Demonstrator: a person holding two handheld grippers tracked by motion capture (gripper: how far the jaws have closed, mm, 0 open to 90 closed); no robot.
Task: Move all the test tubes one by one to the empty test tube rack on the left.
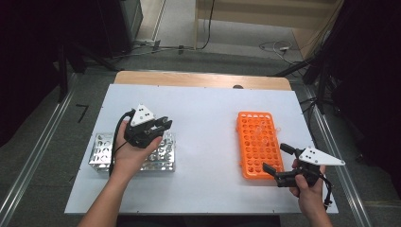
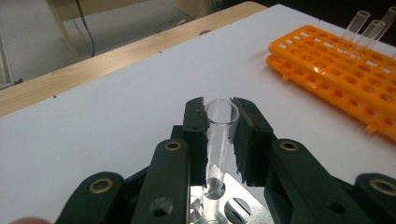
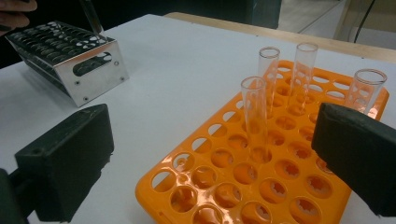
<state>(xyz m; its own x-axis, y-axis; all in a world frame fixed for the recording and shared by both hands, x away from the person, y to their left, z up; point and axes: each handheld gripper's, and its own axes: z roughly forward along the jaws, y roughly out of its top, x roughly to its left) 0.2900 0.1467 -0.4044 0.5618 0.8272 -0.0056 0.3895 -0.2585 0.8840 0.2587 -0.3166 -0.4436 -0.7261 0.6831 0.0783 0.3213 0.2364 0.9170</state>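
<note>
The left gripper (image 2: 219, 116) has its two black, matte fingers (image 2: 195, 135) closed on a clear test tube (image 2: 218, 140): the rough pads press its sides just below the open, round rim. The tube is thin-walled, smooth and see-through, standing close to upright, and its rounded lower end sits in a hole of the metal rack (image 2: 224, 205) directly beneath the fingers. That rack is a shiny, boxy frame of bright sheet metal pierced with rows of round holes; in the high view it (image 1: 101, 153) lies under the left hand (image 1: 132, 156), towards the left edge of the white, matte surface (image 1: 203, 123).

Well to the right of the metal rack, the right gripper (image 1: 276, 161) hovers at the near end of the orange rack (image 1: 255, 142). Its fingers (image 3: 65, 163) stand wide apart with nothing between them, blocky and black, one on each side of the rack's near corner in the right gripper view. The orange rack (image 3: 224, 172) is a flat, glossy plastic grid of round holes. Four clear tubes (image 3: 254, 116) stand upright in its farther rows, beyond the open fingers; the holes nearer the fingers hold nothing. Beyond both racks, a pale wooden strip (image 1: 203, 79) edges the far side of the surface.
</note>
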